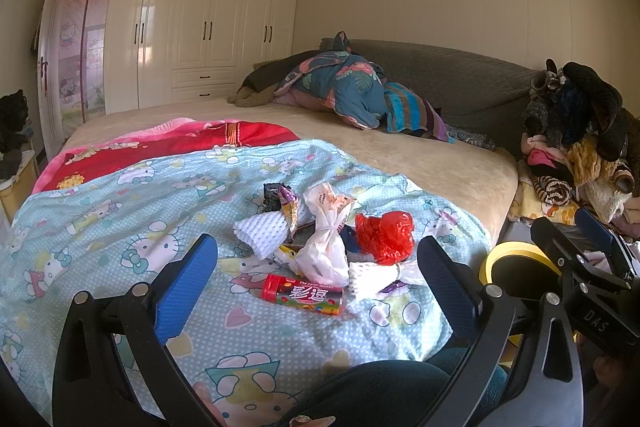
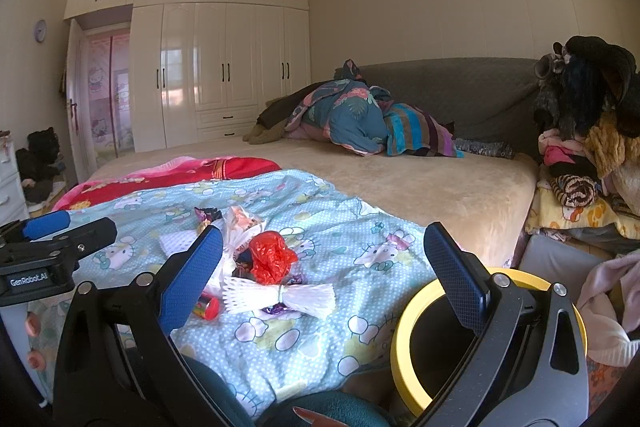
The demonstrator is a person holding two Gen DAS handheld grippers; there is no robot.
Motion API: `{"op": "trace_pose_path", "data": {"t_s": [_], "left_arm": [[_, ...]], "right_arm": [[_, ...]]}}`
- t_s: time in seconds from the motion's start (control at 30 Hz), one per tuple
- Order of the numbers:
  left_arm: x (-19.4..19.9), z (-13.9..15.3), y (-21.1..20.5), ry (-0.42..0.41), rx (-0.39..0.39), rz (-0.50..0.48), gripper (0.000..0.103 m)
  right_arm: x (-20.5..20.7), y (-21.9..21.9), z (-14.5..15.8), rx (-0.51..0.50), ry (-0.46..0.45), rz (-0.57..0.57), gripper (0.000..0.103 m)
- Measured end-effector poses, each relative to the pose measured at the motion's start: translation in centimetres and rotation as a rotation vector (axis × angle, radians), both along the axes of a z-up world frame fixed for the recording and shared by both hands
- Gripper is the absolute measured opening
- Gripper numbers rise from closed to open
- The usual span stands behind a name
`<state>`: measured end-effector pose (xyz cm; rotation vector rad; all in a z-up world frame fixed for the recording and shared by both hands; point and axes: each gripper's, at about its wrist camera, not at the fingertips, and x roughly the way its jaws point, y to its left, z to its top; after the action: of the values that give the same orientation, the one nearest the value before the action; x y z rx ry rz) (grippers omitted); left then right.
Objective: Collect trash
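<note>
In the left wrist view, the left gripper (image 1: 316,279) hangs above the near edge of a light blue cartoon-cat quilt (image 1: 132,227) spread over the bed, its blue-padded fingers (image 1: 188,279) spread wide and holding nothing. All the trash lies in one loose heap on that quilt. A red-capped cylindrical candy tube with a dark printed label (image 1: 306,294) lies on its side at the near edge of the heap, closest to the fingers. Just behind the tube stands a knotted white plastic bag (image 1: 326,247). A crumpled red plastic bag (image 1: 385,237) sits to the right of the white bag, and a white foam fruit net (image 1: 262,233) lies to its left, with a torn purple snack wrapper (image 1: 290,205) behind the net. A second white foam net tied at its middle (image 1: 378,277) lies right of the tube. Beyond the quilt's right corner, beside the bed, stands a yellow-rimmed round bin with a black liner (image 1: 520,267), and the right gripper (image 1: 580,247) shows above the bin; whether its fingers are parted cannot be told here.

In the right wrist view, the right gripper (image 2: 324,275) has its blue fingers (image 2: 456,275) wide apart and empty, one over the quilt (image 2: 320,331), the other over the yellow-rimmed bin (image 2: 404,339). The tied foam net (image 2: 280,295) lies nearest, the red bag (image 2: 272,257) just behind the net, the tube's red cap (image 2: 208,307) peeking out left of the net. The left gripper (image 2: 44,239) shows at the left edge.
</note>
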<state>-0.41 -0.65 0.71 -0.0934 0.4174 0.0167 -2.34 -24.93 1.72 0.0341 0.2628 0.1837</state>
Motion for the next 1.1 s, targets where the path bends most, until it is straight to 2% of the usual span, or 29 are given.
{"op": "trace_pose_path", "data": {"t_s": [1.1], "left_arm": [[-0.17, 0.37, -0.50, -0.001, 0.000, -0.008, 0.097]], "right_arm": [[0.07, -0.05, -0.08, -0.005, 0.010, 0.003, 0.093]]}}
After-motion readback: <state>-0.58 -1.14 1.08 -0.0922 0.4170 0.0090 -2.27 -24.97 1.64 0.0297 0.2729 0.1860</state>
